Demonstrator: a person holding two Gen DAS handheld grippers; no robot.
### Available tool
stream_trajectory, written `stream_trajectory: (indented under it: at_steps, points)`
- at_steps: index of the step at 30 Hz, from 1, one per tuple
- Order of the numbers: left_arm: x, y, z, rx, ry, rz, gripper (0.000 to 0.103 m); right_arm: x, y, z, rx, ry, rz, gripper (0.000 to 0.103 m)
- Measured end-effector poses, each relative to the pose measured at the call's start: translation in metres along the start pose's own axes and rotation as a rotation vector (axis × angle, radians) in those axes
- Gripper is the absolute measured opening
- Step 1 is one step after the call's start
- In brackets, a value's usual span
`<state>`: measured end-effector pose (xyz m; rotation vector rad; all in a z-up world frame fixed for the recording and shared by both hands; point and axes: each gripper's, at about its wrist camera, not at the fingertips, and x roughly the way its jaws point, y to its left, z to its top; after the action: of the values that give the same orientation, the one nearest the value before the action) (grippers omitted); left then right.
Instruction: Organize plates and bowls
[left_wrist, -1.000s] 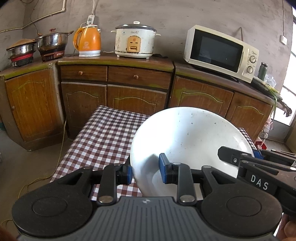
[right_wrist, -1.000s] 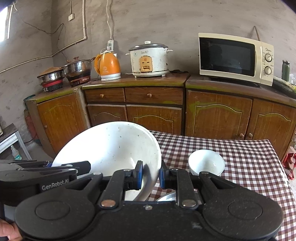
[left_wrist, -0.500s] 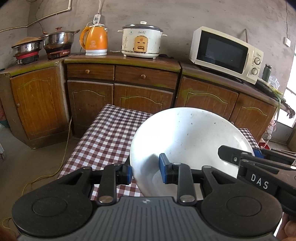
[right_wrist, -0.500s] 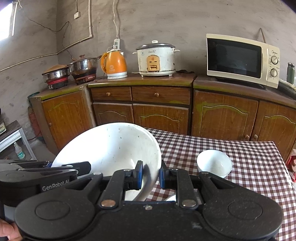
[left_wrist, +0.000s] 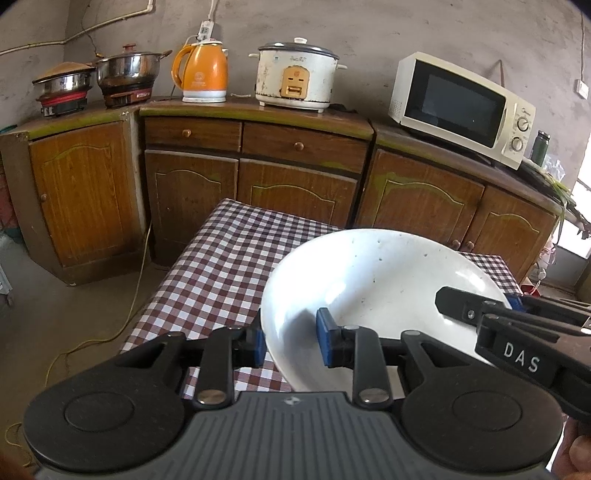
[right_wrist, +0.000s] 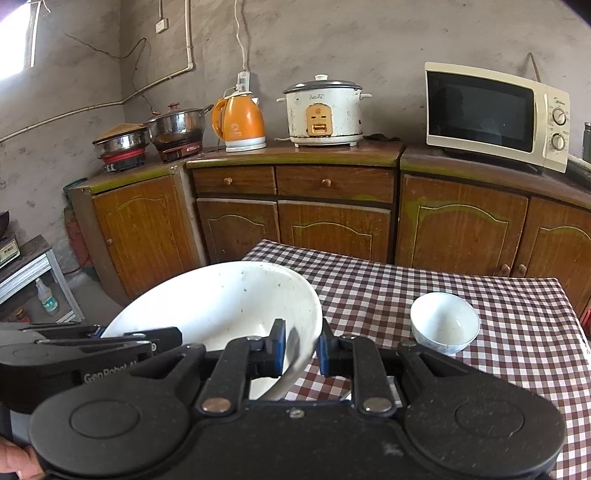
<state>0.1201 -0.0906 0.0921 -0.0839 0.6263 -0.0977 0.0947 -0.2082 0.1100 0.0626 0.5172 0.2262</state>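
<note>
The large bowl (left_wrist: 380, 288) is showing white with tiny dark specks, and the small bowl (right_wrist: 445, 322) beside it is showing white too. Under the large bowl, the worktop (right_wrist: 406, 295) is wearing a maroon-and-white check. Each hand-held gripper, left (left_wrist: 290, 341) and right (right_wrist: 300, 347), is showing black with blue pads. Behind the large bowl, the kettle (left_wrist: 201, 72) is glowing orange.

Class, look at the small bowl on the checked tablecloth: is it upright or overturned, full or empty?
Upright and empty. In the right wrist view the small bowl sits with its mouth facing up on the checked tablecloth, and its white inside shows bare.
</note>
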Motion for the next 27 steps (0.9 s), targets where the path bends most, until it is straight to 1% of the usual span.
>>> stream_trajectory:
  at_steps: [10, 20, 27]
  points:
    - [-0.002, 0.010, -0.004, -0.003, 0.003, 0.016, 0.028, 0.006, 0.014, -0.004, -0.019, 0.007, 0.019, 0.023]
    - [-0.004, 0.020, -0.013, -0.001, 0.010, 0.044, 0.028, 0.014, 0.027, -0.015, -0.033, 0.025, 0.038, 0.023]
    - [-0.006, 0.024, -0.020, -0.005, 0.016, 0.045, 0.028, 0.012, 0.030, -0.024, -0.031, 0.030, 0.049, 0.023]
